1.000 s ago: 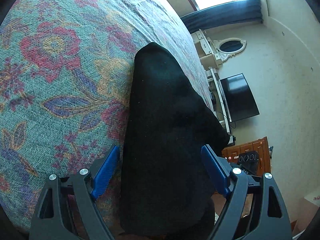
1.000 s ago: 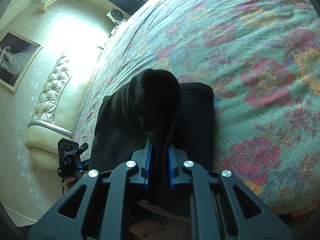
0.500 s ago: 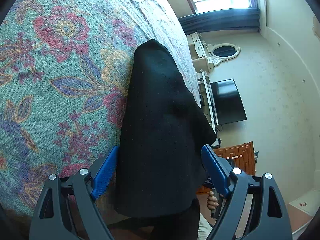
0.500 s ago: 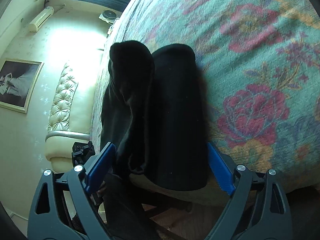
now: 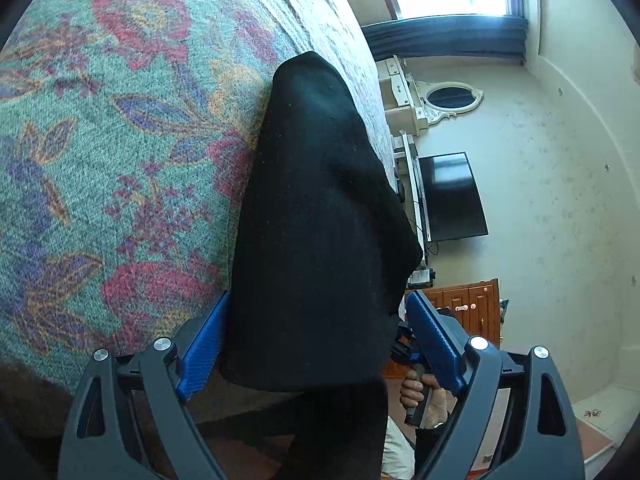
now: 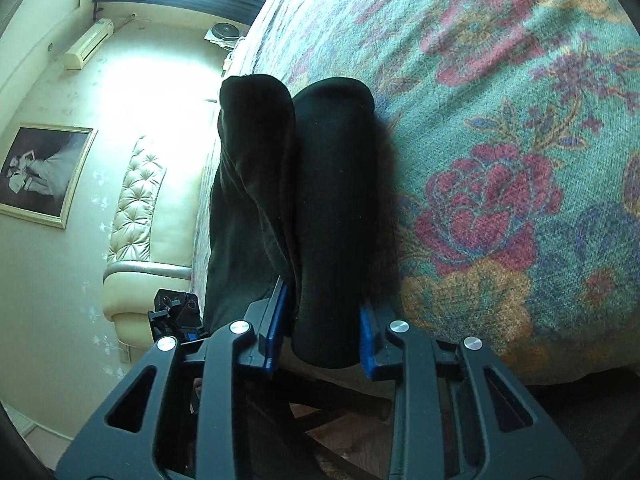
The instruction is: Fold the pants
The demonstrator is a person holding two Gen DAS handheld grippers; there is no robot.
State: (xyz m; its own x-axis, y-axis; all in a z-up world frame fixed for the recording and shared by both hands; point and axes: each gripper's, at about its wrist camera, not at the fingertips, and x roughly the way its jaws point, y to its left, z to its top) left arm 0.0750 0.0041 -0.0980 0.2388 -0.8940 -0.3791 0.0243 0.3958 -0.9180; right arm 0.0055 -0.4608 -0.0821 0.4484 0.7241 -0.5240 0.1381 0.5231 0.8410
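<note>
black pants (image 5: 320, 216) lie folded at the edge of the flowery bed (image 5: 100, 160).
left tongs (image 5: 320, 340) are spread wide around the pants at 6 o'clock. right tongs (image 6: 320, 332) squeeze one fold of the pants.

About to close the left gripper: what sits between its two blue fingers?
In the left wrist view, the folded black fabric pants fill the gap of the open left gripper, lying on the floral bedspread; nothing else shows there.
</note>
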